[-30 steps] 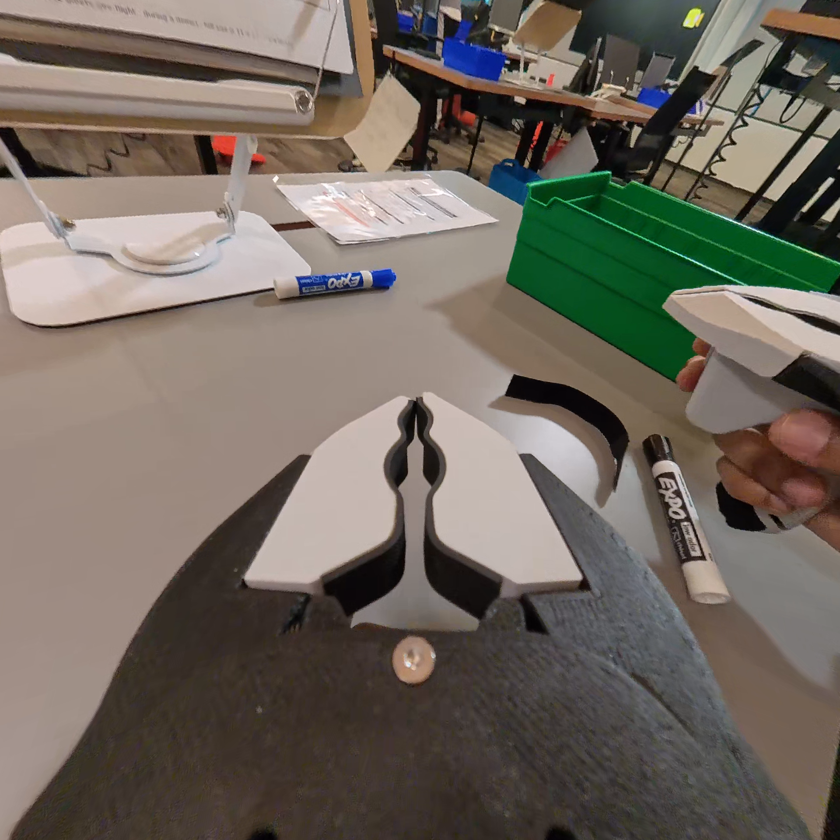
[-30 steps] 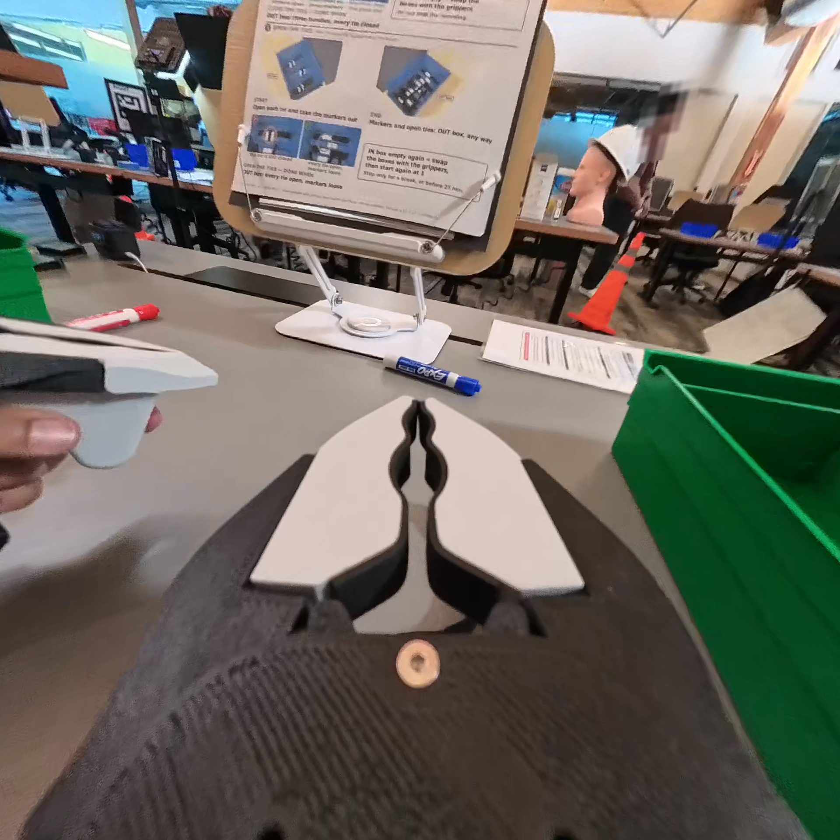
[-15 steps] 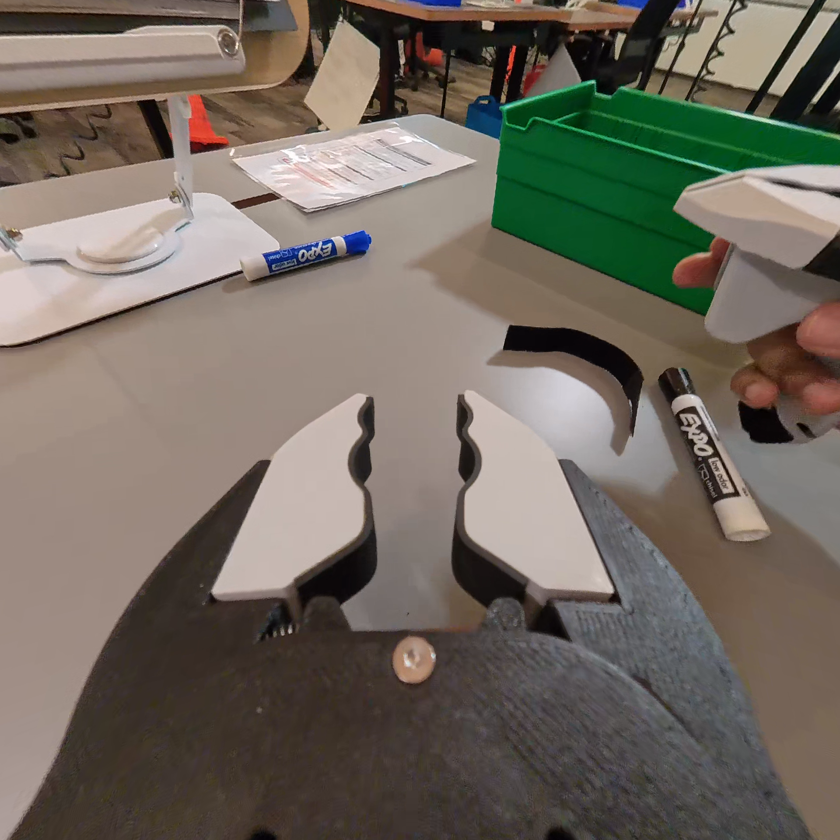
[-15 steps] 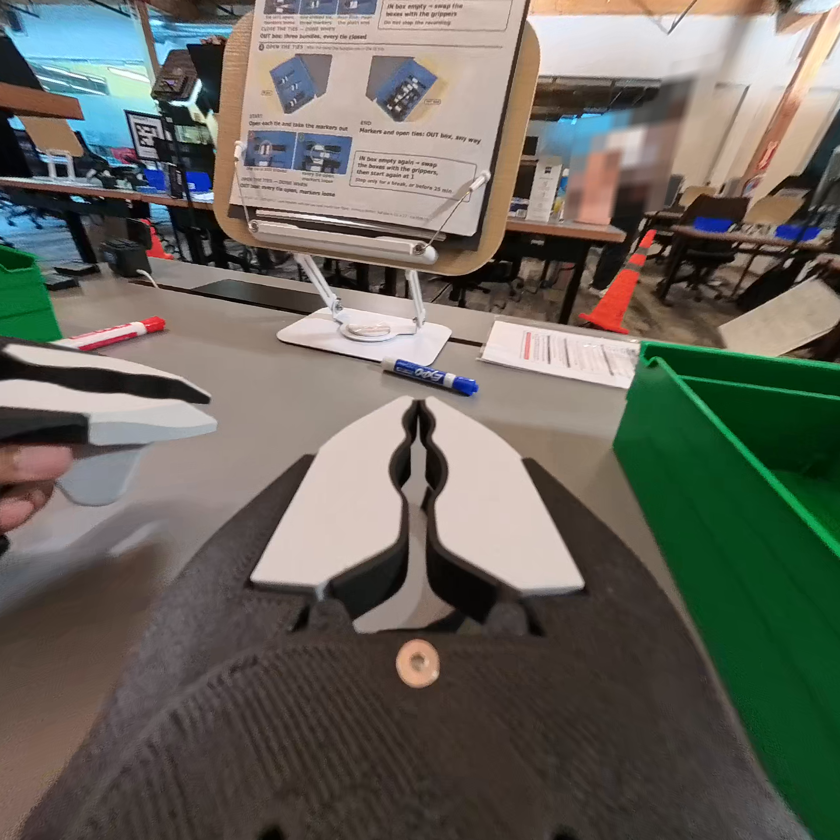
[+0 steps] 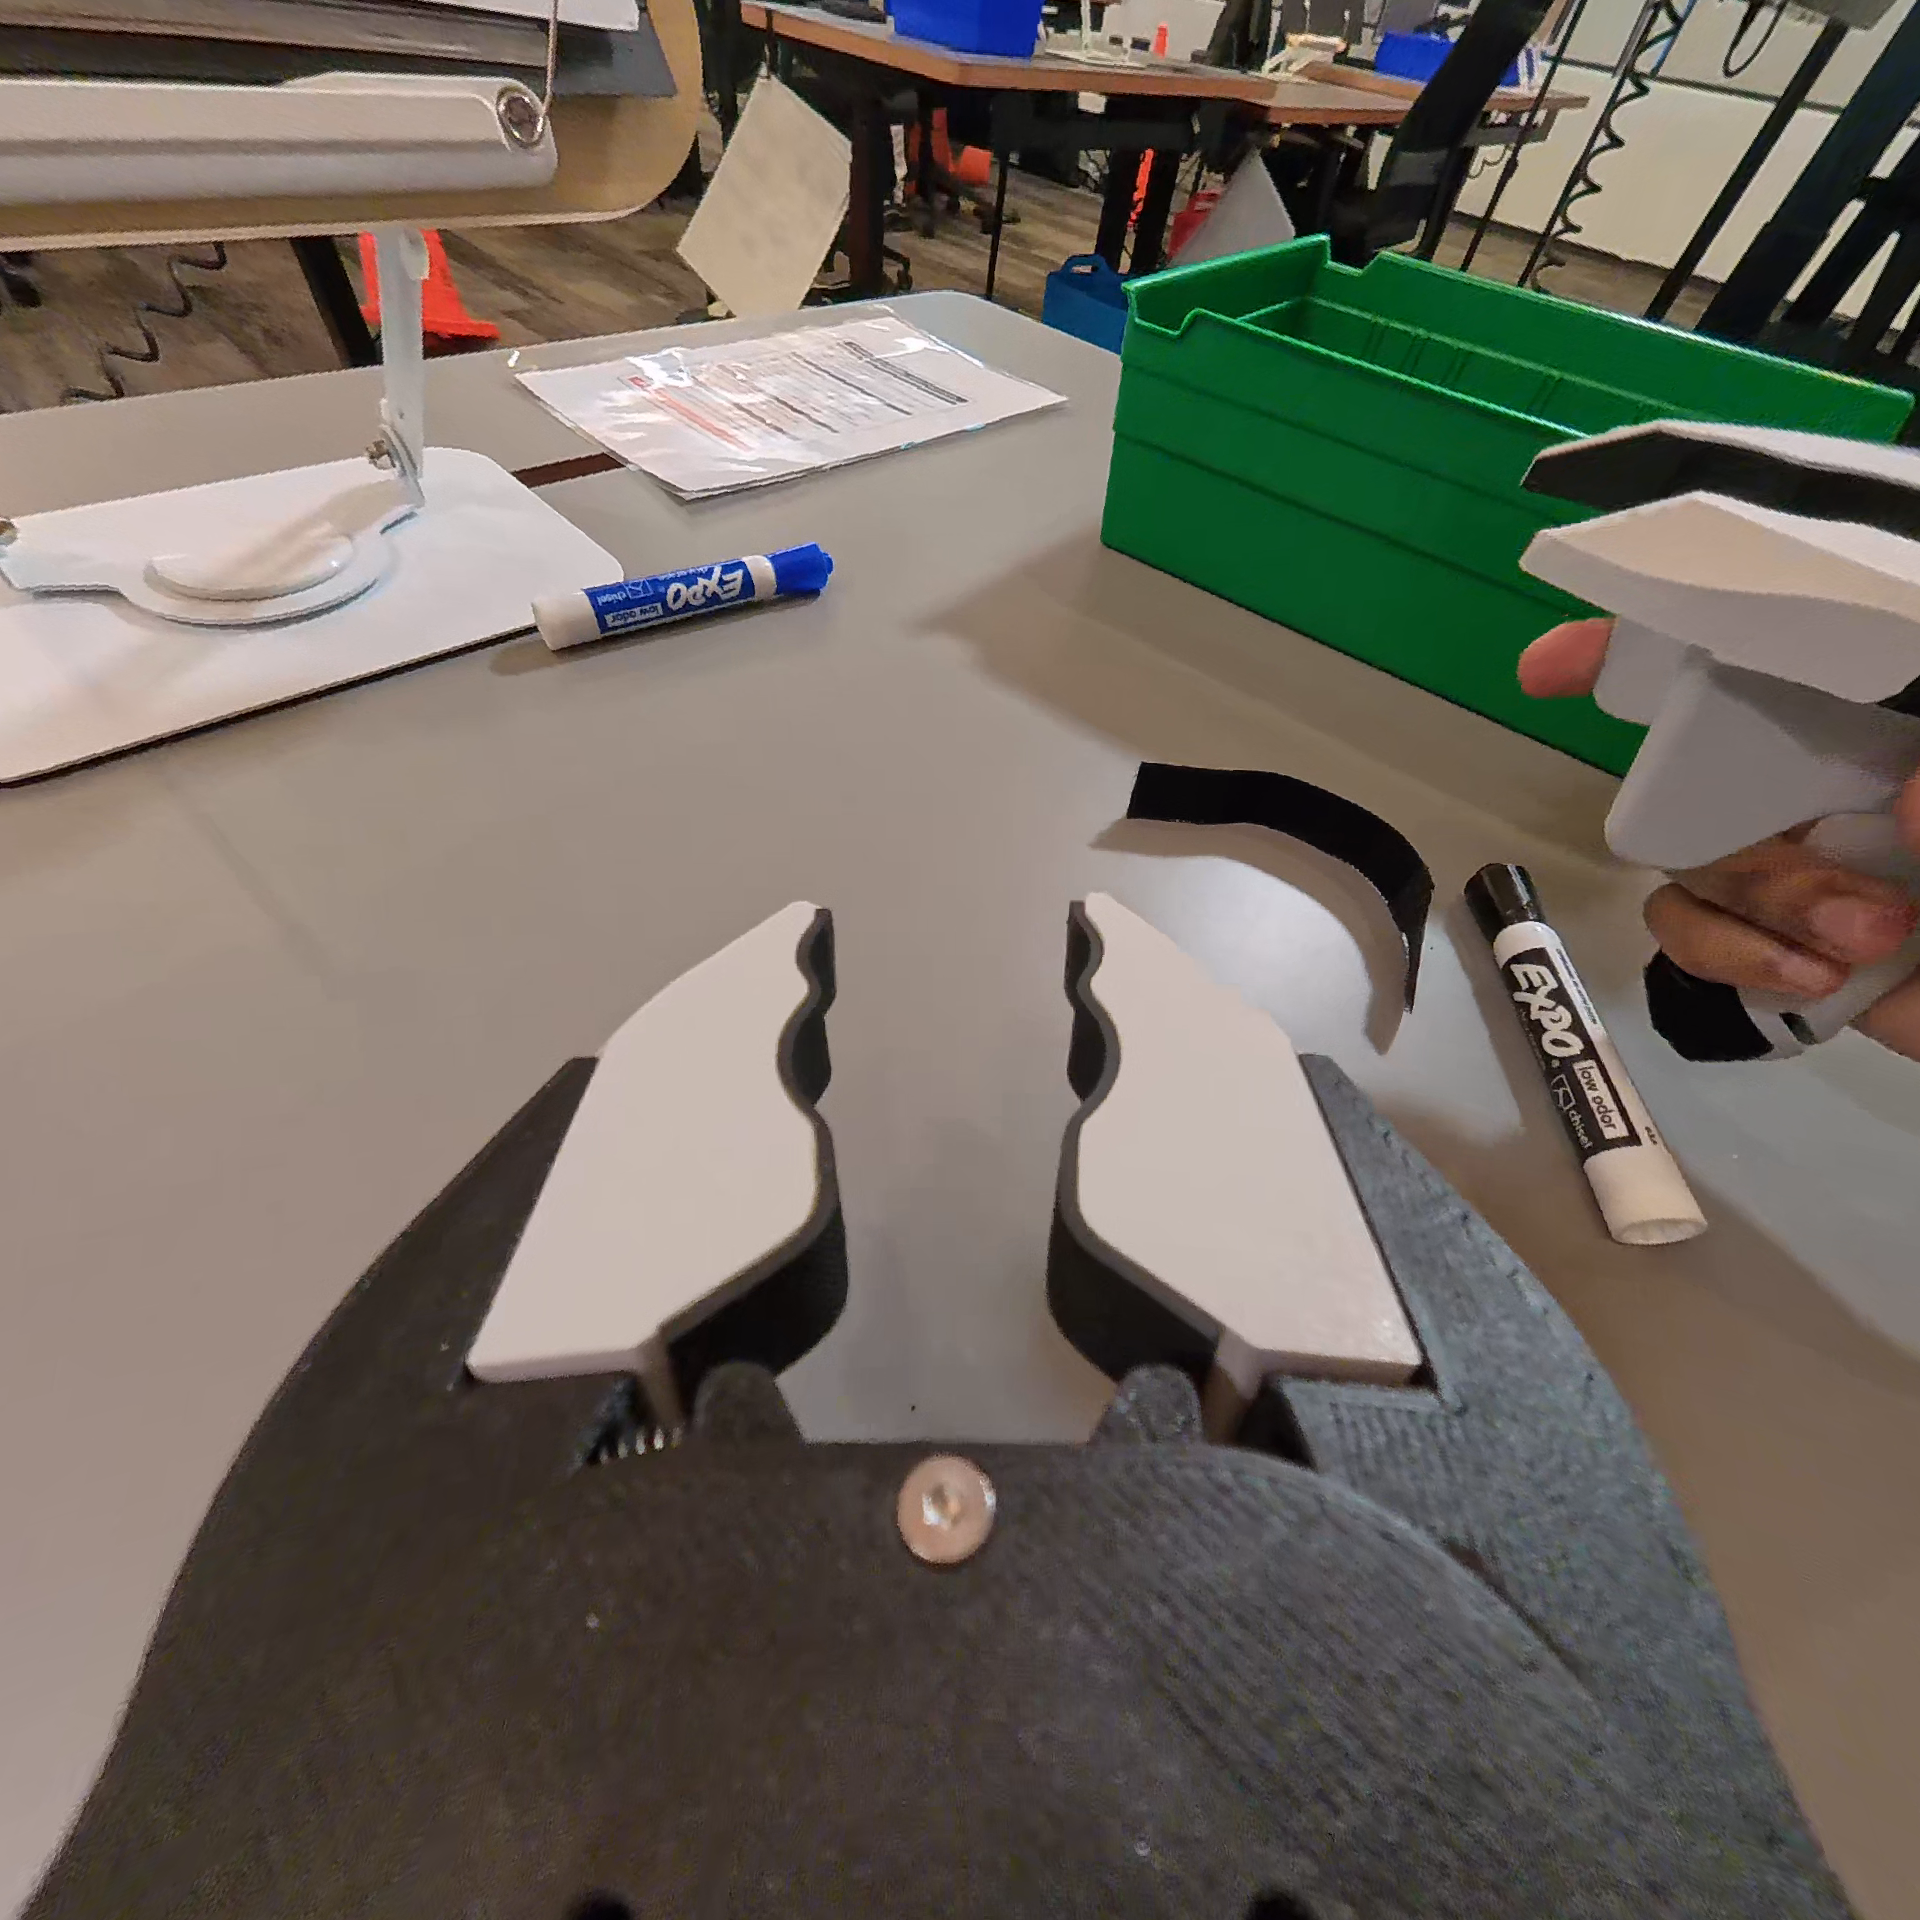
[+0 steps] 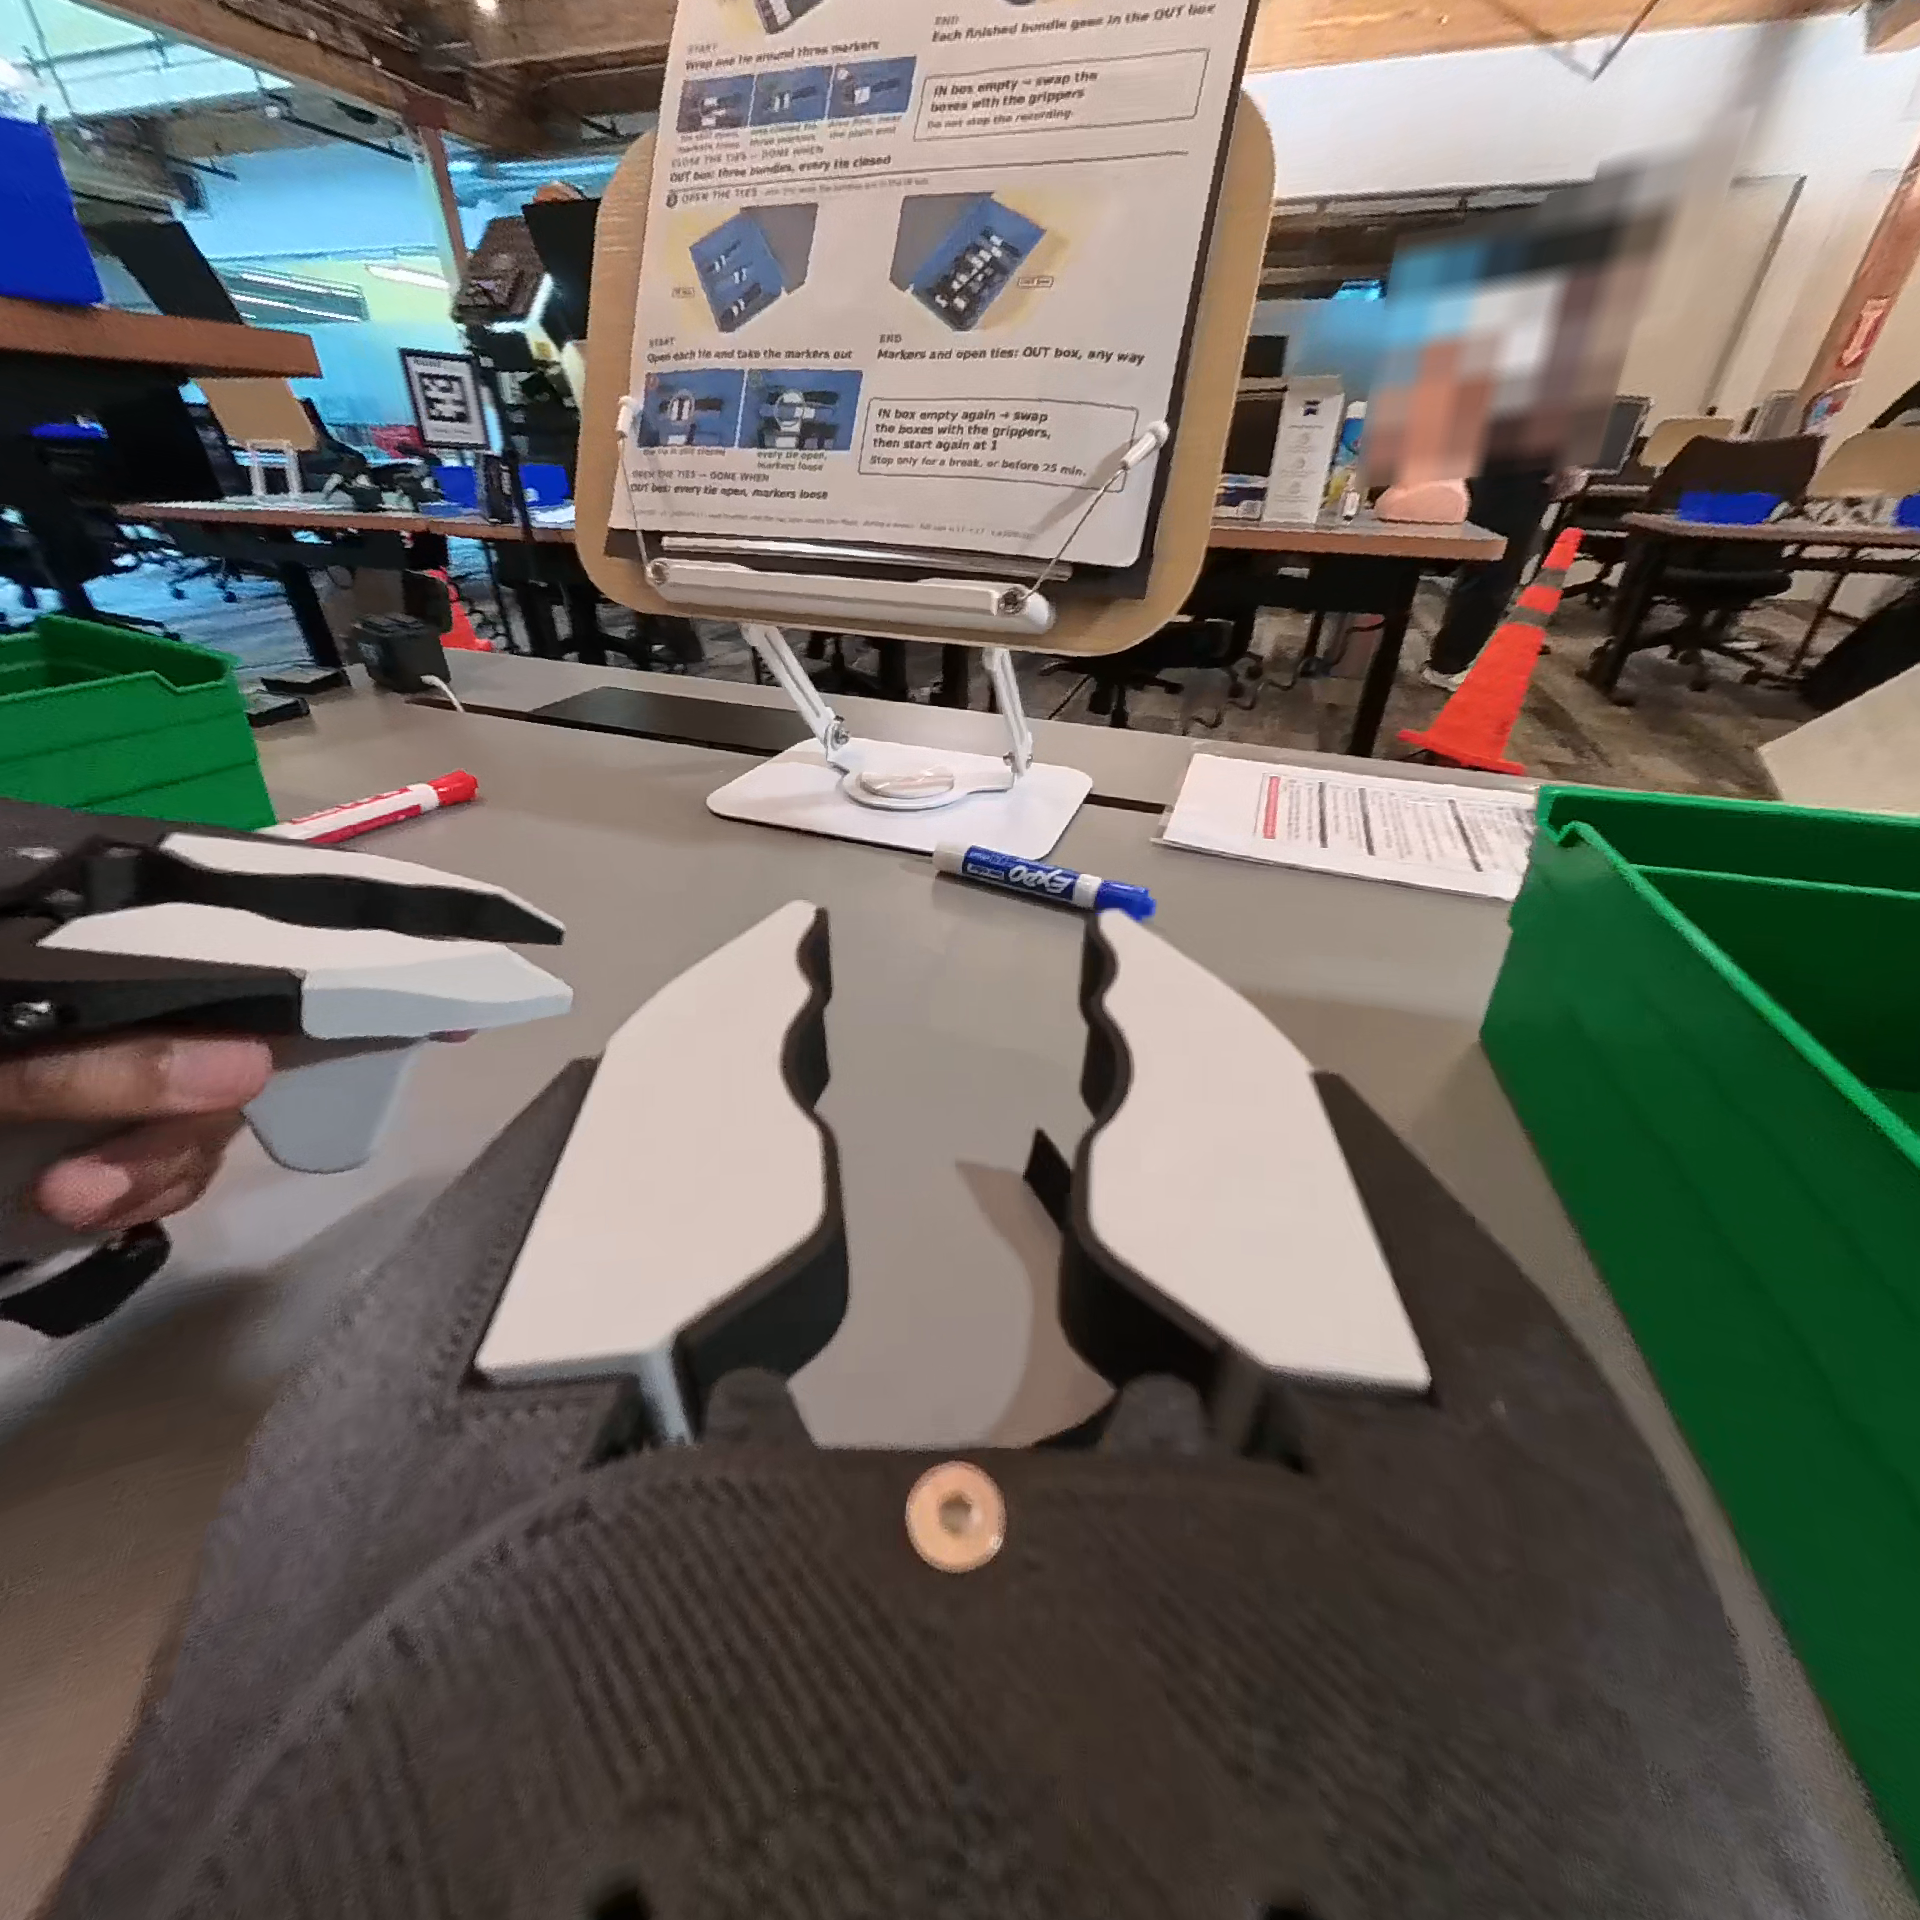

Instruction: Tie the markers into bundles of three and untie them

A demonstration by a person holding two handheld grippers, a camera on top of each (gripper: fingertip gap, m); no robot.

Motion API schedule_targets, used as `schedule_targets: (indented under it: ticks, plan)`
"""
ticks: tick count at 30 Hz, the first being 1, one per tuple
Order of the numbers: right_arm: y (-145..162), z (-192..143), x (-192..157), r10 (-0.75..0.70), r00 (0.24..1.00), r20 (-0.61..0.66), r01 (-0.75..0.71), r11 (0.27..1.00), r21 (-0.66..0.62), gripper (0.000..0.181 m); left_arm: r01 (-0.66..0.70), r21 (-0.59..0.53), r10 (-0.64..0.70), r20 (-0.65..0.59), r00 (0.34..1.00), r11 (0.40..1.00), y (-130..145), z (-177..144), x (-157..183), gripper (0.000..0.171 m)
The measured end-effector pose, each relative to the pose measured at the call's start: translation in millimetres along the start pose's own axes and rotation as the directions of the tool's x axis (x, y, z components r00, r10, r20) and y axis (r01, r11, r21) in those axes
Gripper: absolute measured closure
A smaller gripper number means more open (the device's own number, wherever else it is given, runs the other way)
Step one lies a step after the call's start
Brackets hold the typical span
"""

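My left gripper (image 5: 948, 914) is open and empty above the grey table (image 5: 312, 935). A curled black strap tie (image 5: 1309, 831) lies just right of its tips. A black marker (image 5: 1574, 1049) lies beside the tie, and a blue marker (image 5: 681, 595) lies farther ahead by the stand base. My right gripper (image 6: 954, 920) is open and empty; the end of the black tie (image 6: 1044, 1164) shows between its fingers, below them. The blue marker (image 6: 1044, 881) lies ahead of it and a red marker (image 6: 379, 805) at far left. Each gripper shows in the other's view, the right one (image 5: 1538, 509) and the left one (image 6: 556, 961).
A green bin (image 5: 1455, 436) stands at right, another green bin (image 6: 114, 717) at far left. A white stand (image 6: 899, 795) holds an instruction sheet (image 6: 914, 270) at the back. A laminated sheet (image 5: 790, 400) lies beside it. Both grippers' tips are roughly 25 cm from the blue marker (image 5: 681, 595). It is also in sight in the right wrist view (image 6: 1017, 874).
Both grippers have opened: the left one first, half a second ago, then the right one. The left view has tilted down and closer to the tie.
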State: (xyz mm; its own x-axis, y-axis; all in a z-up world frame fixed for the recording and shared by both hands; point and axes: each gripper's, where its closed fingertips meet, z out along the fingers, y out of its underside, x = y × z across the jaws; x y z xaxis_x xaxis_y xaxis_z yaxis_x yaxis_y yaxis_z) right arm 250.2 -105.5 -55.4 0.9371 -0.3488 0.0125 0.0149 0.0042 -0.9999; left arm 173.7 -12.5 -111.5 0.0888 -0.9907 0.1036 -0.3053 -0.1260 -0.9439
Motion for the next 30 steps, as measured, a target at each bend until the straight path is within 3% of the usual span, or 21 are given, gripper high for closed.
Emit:
schedule_targets:
  ticks: [4,11,13,17,20,24,26,30]
  plan:
    - [4,0,-3,0.033,0.999,0.028,-0.032,0.999,-0.035,0.151,-0.011,0.010,0.010,0.024,1.000,1.000,-3,-1,0,0.115]
    - [-7,-1,3,0.021,0.999,-0.040,-0.022,1.000,-0.008,0.146,0.076,0.011,-0.076,0.005,0.997,0.997,-5,-2,-2,0.116]
    - [-10,0,2,0.030,0.999,-0.035,-0.030,0.999,-0.013,0.138,0.103,0.016,-0.103,0.015,0.995,0.995,-6,-4,-7,0.116]
    - [-3,2,6,0.074,0.997,-0.033,-0.076,0.995,-0.060,0.106,0.099,0.029,-0.100,0.054,0.994,0.995,-7,-7,-18,0.116]
    - [-6,1,16,0.080,0.994,-0.072,-0.082,0.996,-0.028,0.105,0.071,0.027,-0.073,0.084,0.994,0.997,-6,-8,-25,0.116]
    - [-8,-2,17,0.031,0.996,-0.080,-0.031,1.000,0.007,0.129,0.051,0.026,-0.053,0.088,0.995,0.998,-5,-7,-25,0.116]
    - [-14,-7,15,-0.033,0.997,-0.076,0.038,0.998,0.055,0.180,0.034,0.017,-0.036,0.096,0.995,0.999,-3,-6,-26,0.114]
    - [-9,-5,5,-0.060,0.998,-0.030,0.061,0.997,0.040,0.181,0.002,0.003,-0.002,0.112,0.994,1.000,0,-5,-27,0.112]
